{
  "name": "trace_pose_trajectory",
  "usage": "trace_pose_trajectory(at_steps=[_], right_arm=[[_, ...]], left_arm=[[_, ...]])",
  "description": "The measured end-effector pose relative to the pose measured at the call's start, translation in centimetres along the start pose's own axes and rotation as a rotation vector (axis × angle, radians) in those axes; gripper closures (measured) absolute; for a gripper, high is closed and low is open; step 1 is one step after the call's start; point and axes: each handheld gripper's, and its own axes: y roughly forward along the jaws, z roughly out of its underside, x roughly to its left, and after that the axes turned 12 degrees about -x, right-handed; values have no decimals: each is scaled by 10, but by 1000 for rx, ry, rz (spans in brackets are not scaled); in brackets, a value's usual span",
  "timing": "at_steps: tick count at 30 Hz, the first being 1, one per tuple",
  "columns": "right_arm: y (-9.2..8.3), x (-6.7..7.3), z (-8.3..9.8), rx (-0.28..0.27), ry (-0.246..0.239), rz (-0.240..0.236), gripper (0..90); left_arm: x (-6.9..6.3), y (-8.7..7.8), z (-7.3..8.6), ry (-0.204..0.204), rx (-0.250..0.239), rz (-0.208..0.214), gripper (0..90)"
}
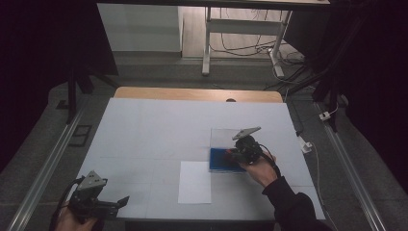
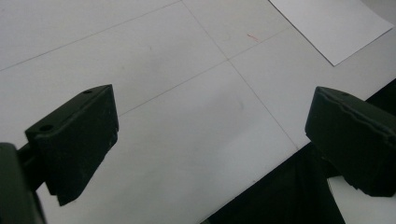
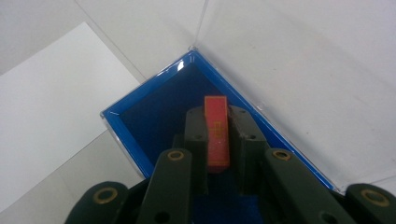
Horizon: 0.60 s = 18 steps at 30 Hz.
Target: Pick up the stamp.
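Observation:
A shallow blue box [image 1: 222,161] lies right of the table's middle, its clear lid [image 1: 223,137] open flat behind it. My right gripper [image 1: 234,154] hangs over the box and is shut on a small red block with gold marks [image 3: 216,130], seen close in the right gripper view above the blue box floor [image 3: 161,109]. My left gripper [image 1: 122,202] is at the near left corner of the table, open, with nothing between its fingers [image 2: 74,140]. It hovers over the white table top by the front edge.
A white sheet of paper [image 1: 195,182] lies left of the box near the front; its corner shows as the sheet [image 2: 331,25] in the left gripper view. The white table surface [image 1: 159,130] has a wooden strip at the back. Cables and desk legs are beyond.

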Motion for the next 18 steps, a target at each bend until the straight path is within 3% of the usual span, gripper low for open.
trace_pose_trajectory(at_steps=[8,18], right_arm=[[-5,0,-2,-29,16,6,793],[-19,3,-5,-72,5,-37,793]], left_arm=[[-1,0,0,5,-1,2,36],[0,-1,0,5,-4,9,35]])
